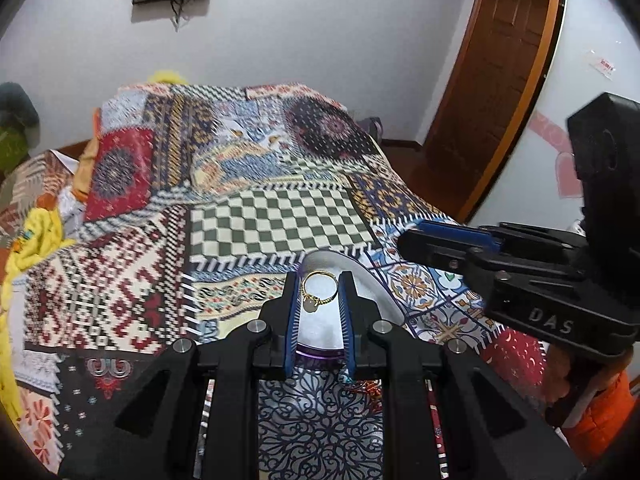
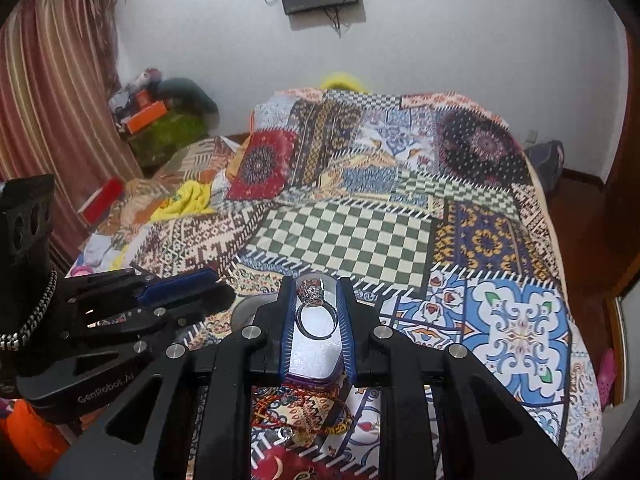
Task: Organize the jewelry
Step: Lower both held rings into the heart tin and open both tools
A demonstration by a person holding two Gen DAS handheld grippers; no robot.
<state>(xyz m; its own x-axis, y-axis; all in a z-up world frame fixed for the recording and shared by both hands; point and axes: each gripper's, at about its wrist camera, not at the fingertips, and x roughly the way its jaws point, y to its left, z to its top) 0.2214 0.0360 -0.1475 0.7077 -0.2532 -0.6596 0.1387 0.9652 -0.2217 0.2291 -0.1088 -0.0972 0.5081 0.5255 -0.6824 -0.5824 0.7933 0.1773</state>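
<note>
My left gripper [image 1: 319, 280] is shut on a thin gold ring [image 1: 318, 290] with a small pale stone, held above a white tray with a purple rim [image 1: 372, 288]. My right gripper [image 2: 316, 286] is shut on a silver ring [image 2: 314, 318] with a large ornate setting, held above the same white tray [image 2: 316, 356]. The right gripper shows in the left wrist view [image 1: 448, 240] to the right; the left gripper shows in the right wrist view [image 2: 180, 284] to the left. Red beaded jewelry [image 2: 296, 404] lies on the bed below the tray.
A bed with a patchwork patterned cover [image 1: 280, 220] fills both views. Yellow cloth [image 2: 188, 200] and clutter lie at its left side. A wooden door [image 1: 500, 80] stands at the right, a striped curtain [image 2: 52, 100] at the left.
</note>
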